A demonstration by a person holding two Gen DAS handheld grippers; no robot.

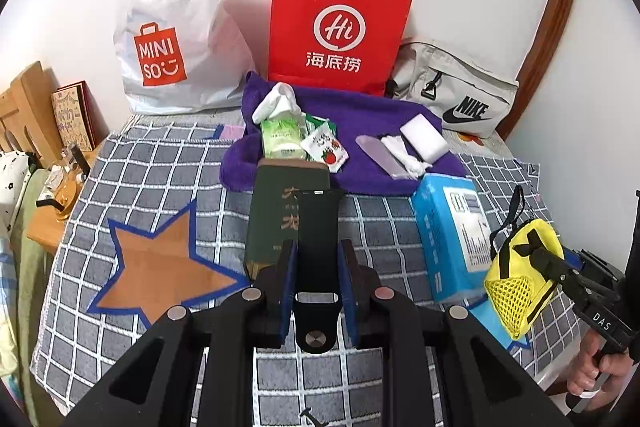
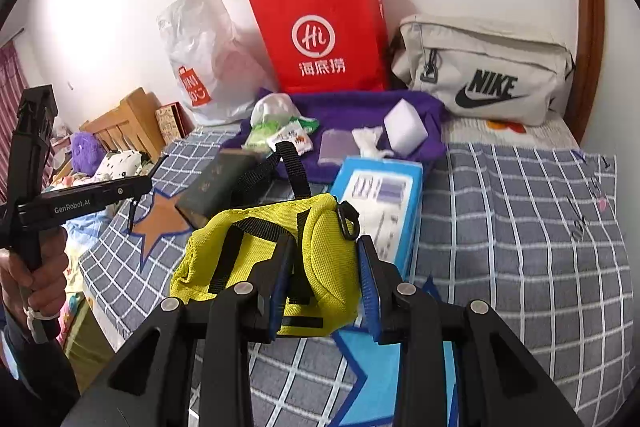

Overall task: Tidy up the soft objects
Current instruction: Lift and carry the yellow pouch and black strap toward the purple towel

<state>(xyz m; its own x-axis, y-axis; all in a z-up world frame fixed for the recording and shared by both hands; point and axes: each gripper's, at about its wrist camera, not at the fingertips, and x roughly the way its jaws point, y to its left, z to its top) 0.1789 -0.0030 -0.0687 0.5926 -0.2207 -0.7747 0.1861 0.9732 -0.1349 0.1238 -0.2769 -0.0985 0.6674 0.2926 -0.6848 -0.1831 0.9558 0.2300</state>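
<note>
My left gripper (image 1: 319,245) is shut on a black watch strap (image 1: 320,211), which sticks forward between the blue pads above the checked blanket (image 1: 140,187). In the right wrist view the left gripper (image 2: 148,183) shows from the side at the left, held by a hand. My right gripper (image 2: 325,245) is shut on a yellow pouch (image 2: 328,267) with black webbing straps, lifted off the bed. The same pouch (image 1: 516,279) hangs at the right in the left wrist view. On a purple towel (image 1: 360,107) lie a green tissue pack (image 1: 280,135), a snack sachet (image 1: 324,147) and a white sponge block (image 1: 424,139).
Against the wall stand a white Miniso bag (image 1: 176,19), a red paper bag (image 1: 336,27) and a grey Nike bag (image 1: 456,95). A dark green book (image 1: 276,211) and a blue tissue pack (image 1: 448,227) lie on the blanket. A wooden nightstand (image 1: 48,219) is left of the bed.
</note>
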